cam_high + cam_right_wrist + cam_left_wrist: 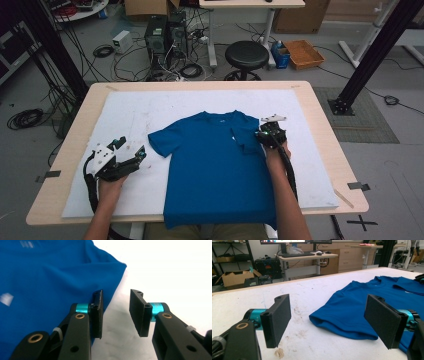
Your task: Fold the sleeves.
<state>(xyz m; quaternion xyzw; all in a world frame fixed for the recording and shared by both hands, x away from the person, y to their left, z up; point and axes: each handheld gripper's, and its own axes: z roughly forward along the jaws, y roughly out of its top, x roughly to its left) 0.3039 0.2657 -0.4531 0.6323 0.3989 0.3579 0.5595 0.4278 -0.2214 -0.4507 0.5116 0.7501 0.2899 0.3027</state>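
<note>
So far, the folding of the one blue T-shirt (215,165) appears to be only starting, judging by how it is lying. Beginning at the left edge of the bench (75,130), the left claw (131,152) is hovering over the white mat (130,110) with its jaws spread wide and nothing between them, just beside the shirt's left sleeve (161,141), which is lying flat and unfolded; the left gripper view is showing that sleeve (342,315) sitting between the two open pads, farther off. The shirt is lying face up across the middle of the mat, collar toward the far edge and hem hanging over the near edge. Toward the right edge, the right sleeve (247,137) is already lying folded in over the chest, and the right claw (266,134) is resting at that fold with its jaws parted narrowly, one pad (98,312) touching the cloth edge but gripping nothing. Left to do, I judge: the left sleeve, then the body. Counting: one shirt, two claws, one mat.
</note>
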